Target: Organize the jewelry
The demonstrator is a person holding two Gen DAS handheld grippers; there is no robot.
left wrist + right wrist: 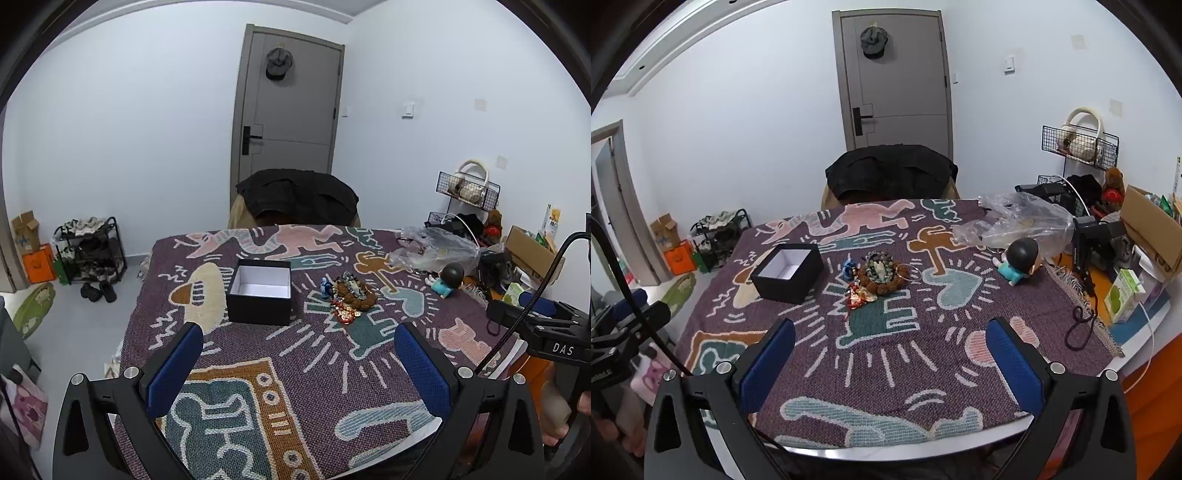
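An open black box (259, 297) with a white inside stands on the patterned cloth; it also shows in the right wrist view (787, 272). Right of it lies a pile of jewelry (351, 293): beaded bracelets, a blue piece and a red-gold charm, seen too in the right wrist view (877, 275), with thin silver bangles (908, 272) beside it. My left gripper (298, 363) is open and empty, well short of the box. My right gripper (891, 356) is open and empty, near the table's front edge.
A small figurine (1019, 260) with a dark head sits right of the jewelry. A clear plastic bag (1015, 221) lies behind it. A black cord (1080, 326), a carton (1124, 299) and boxes crowd the right edge. A chair with a black jacket (892, 171) stands behind the table.
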